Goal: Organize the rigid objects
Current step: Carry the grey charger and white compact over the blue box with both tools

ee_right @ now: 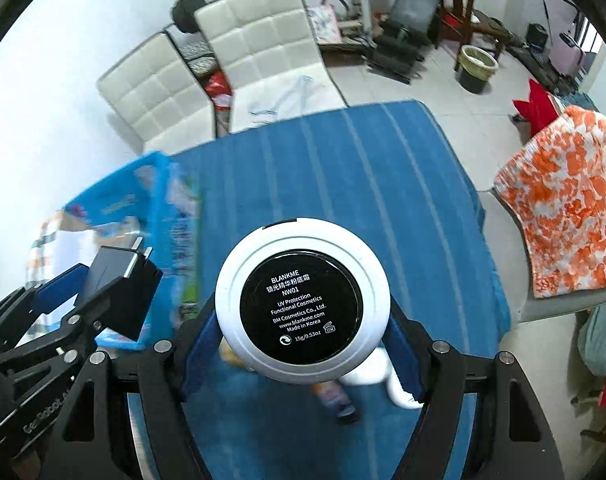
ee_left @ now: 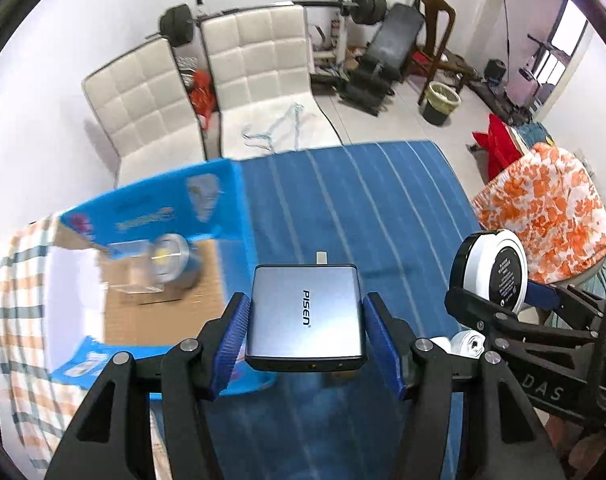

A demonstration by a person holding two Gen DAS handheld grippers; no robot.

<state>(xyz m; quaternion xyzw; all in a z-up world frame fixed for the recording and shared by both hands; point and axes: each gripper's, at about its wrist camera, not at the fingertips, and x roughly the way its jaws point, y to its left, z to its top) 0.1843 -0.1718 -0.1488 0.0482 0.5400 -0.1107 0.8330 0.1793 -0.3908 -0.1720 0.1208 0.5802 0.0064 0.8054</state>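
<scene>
— Left wrist view first: what's the left gripper (ee_left: 305, 334) doing?

— It is clenched on a grey PISEN power bank (ee_left: 306, 314), blue pads touching both of its long sides, lower centre of the frame. The bank is held level above the blue striped tabletop (ee_left: 367, 208).

— And to the left?

— An open cardboard box (ee_left: 151, 280) with blue printed flaps, blurred; a round metallic item and something clear lie inside (too smeared to name). At the right edge, the right gripper (ee_left: 503, 292) grips a round white compact (ee_left: 493, 270).

— Right wrist view?

— The right gripper (ee_right: 303, 344) is closed around the same white compact (ee_right: 301, 300), black label up reading BLANKME, centre of the frame, raised over the tabletop (ee_right: 363, 180). Blurred small items lie beneath it, one white.

— The other gripper?

— The left gripper (ee_right: 99, 280) shows at the lower left with the power bank (ee_right: 113, 266) in it, just in front of the box (ee_right: 143, 200).
</scene>
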